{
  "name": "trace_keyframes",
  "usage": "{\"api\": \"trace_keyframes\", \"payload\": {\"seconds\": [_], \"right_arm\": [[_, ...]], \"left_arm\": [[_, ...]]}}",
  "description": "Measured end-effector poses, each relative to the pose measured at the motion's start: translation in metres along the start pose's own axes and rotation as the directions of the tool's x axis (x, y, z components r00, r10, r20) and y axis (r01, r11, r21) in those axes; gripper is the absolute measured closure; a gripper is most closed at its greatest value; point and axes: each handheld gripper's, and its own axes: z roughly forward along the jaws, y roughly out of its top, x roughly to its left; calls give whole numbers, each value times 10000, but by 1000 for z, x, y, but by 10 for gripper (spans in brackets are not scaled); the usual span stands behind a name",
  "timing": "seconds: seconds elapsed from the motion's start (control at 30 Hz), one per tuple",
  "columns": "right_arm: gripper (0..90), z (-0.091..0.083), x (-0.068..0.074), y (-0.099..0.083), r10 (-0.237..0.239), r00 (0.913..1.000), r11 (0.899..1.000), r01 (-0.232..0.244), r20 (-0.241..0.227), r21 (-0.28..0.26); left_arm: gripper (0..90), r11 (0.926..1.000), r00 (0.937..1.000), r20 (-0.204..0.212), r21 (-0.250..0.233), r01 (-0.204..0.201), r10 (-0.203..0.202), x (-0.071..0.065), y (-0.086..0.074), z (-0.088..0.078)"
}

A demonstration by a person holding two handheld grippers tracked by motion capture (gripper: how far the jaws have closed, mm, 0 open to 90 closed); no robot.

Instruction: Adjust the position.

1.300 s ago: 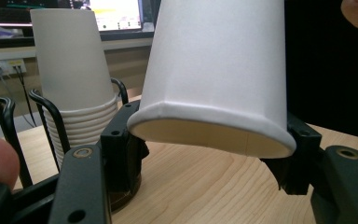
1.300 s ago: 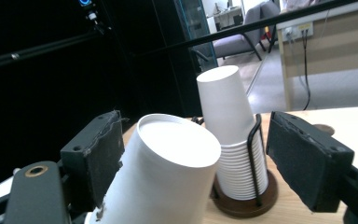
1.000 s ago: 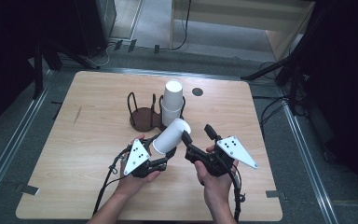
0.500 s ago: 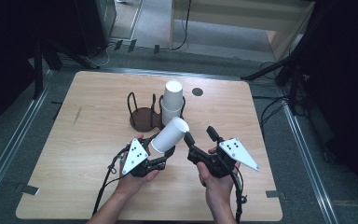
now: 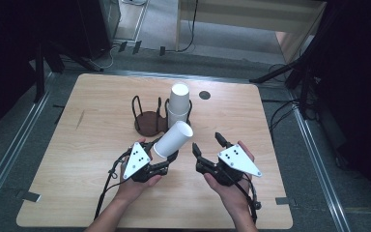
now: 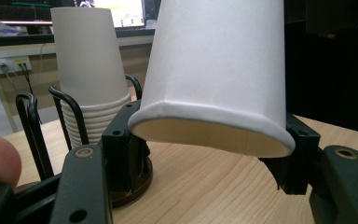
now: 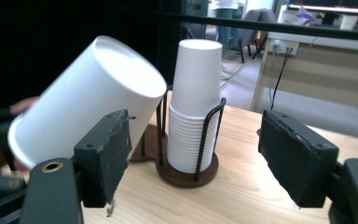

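Since the earlier frame, the single paper cup (image 5: 173,140) had been swung from leaning toward the right hand-held gripper (image 5: 206,144) to tilting up and away over the worktop (image 5: 96,101), and the jaws of that right hand-held gripper had just been closing, with nothing between them. They were left half-narrowed and empty, clear of the cup.

The cup was held by the left hand-held gripper (image 5: 170,157), clamped across its rim end so that the closed base pointed toward the wire cup holder (image 5: 147,121). It was judged to be held that way so the cup could be kept mouth-down, like the stack of paper cups (image 5: 179,104) standing inverted in the holder's right-hand bay; the bay beside it stood empty.

In the left gripper view, the rim (image 6: 214,135) was shown squeezed slightly oval between the pads, a detail lost from above. In the right gripper view, the cup's flat base (image 7: 130,65) and the many nested rims of the stack (image 7: 189,149) were made plain. The high view alone gave the gap between both hands and the holder's two bays.
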Motion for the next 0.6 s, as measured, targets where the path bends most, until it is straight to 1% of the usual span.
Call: {"api": "trace_keyframes", "payload": {"seconds": [0.03, 0.1, 0.13, 0.17, 0.2, 0.23, 0.27, 0.3, 0.33, 0.37, 0.4, 0.47, 0.53, 0.6], "right_arm": [[261, 0, 0, -1, -171, 9999, 9998, 171, -15, 60], [262, 1, 0, -2, -830, 9965, 9963, 830, -35, 236], [262, 1, 0, -3, -1066, 9943, 9939, 1067, -42, 273], [262, 1, 1, -4, -1424, 9898, 9890, 1426, -86, 387], [262, 1, 1, -5, -1660, 9861, 9851, 1664, -113, 444], [262, 1, 1, -7, -2045, 9788, 9773, 2049, -126, 537], [262, 1, 1, -7, -2045, 9788, 9773, 2049, -126, 537], [261, 1, 1, -10, -2534, 9672, 9642, 2542, -204, 757], [260, 1, 1, -11, -2729, 9618, 9583, 2737, -217, 818], [260, 1, 1, -11, -2729, 9618, 9583, 2737, -217, 818], [255, 2, 1, -15, -3183, 9477, 9430, 3192, -244, 939], [254, 2, 2, -17, -3541, 9349, 9304, 3548, -250, 920], [254, 4, 2, -20, -3911, 9201, 9152, 3914, -229, 959], [254, 5, 3, -22, -4148, 9096, 9046, 4152, -251, 961]], "left_arm": [[374, 10000, 10000, 24, 16, -20, 20, 0, 0, 0], [374, 10000, 10000, 63, 52, -51, 51, 1, 0, 0], [374, 9999, 9999, 103, 103, -92, 91, 1, 0, -1], [375, 9998, 9998, 129, 153, -135, 133, 1, 0, -1], [375, 9996, 9997, 167, 210, -176, 173, 2, -1, -2], [376, 9995, 9996, 192, 243, -206, 201, 2, -1, -2], [376, 9995, 9996, 192, 243, -206, 201, 2, -1, -2], [376, 9991, 9994, 250, 338, -249, 241, 3, -2, -3], [376, 9989, 9993, 259, 371, -271, 262, 4, -3, -3], [376, 9989, 9993, 259, 371, -271, 262, 4, -3, -3], [377, 9985, 9991, 304, 461, -303, 289, 5, -3, -4], [377, 9982, 9990, 336, 502, -323, 306, 6, -4, -5], [377, 9976, 9986, 402, 588, -370, 347, 6, -5, -6], [378, 9972, 9983, 456, 638, -384, 355, 7, -6, -7]]}}
